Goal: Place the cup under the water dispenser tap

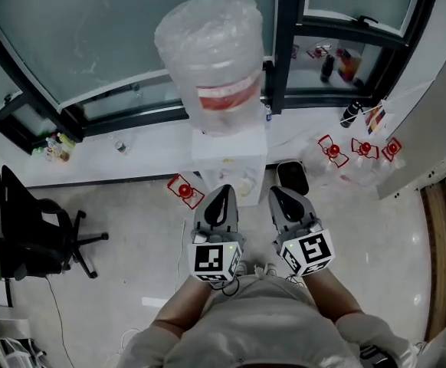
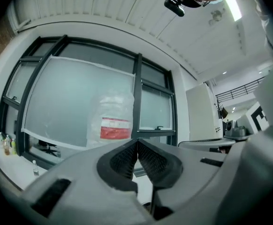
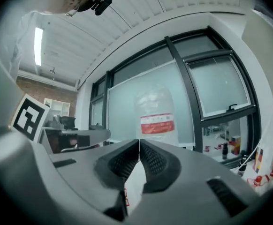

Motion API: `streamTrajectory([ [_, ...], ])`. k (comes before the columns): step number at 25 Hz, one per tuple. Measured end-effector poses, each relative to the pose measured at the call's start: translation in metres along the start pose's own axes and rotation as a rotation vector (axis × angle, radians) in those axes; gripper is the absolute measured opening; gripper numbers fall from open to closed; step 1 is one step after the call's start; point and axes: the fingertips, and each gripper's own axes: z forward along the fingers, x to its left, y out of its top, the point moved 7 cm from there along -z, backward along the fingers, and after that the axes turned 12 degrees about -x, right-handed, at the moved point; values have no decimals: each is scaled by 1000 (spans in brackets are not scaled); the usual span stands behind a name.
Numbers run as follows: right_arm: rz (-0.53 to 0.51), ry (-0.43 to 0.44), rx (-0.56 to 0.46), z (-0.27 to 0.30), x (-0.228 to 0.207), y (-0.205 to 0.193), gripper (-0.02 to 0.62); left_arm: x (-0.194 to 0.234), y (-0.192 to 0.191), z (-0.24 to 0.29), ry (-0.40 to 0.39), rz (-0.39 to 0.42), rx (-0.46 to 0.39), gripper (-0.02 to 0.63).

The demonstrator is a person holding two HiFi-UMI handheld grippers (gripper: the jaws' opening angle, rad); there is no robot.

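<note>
— Where's the cup?
— Can't tell. Only the white water dispenser (image 1: pixel 229 163) shows at frame centre, with a clear plastic-wrapped bottle (image 1: pixel 215 60) on top.
— And the grippers?
— The left gripper (image 1: pixel 223 192) and right gripper (image 1: pixel 284 194) sit just below it, both with jaws pressed together and empty.

In the head view, the front of the water dispenser (image 1: pixel 229 162) is partly hidden behind the left gripper (image 1: pixel 224 194) and the right gripper (image 1: pixel 280 196), so I cannot see where the water comes out. The black chair (image 1: pixel 24 228) is cut off by the left edge. The little bottles (image 1: pixel 57 146) on the sill are too small to tell apart.
</note>
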Motion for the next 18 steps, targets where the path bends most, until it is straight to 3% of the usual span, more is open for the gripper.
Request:
streamTrajectory([
  [9, -39, 6, -57, 11, -4, 22, 28, 2, 21, 14, -33, 7, -53, 20],
  [18, -62, -1, -6, 25, -9, 15, 28, 6, 21, 29, -39, 3, -37, 20],
])
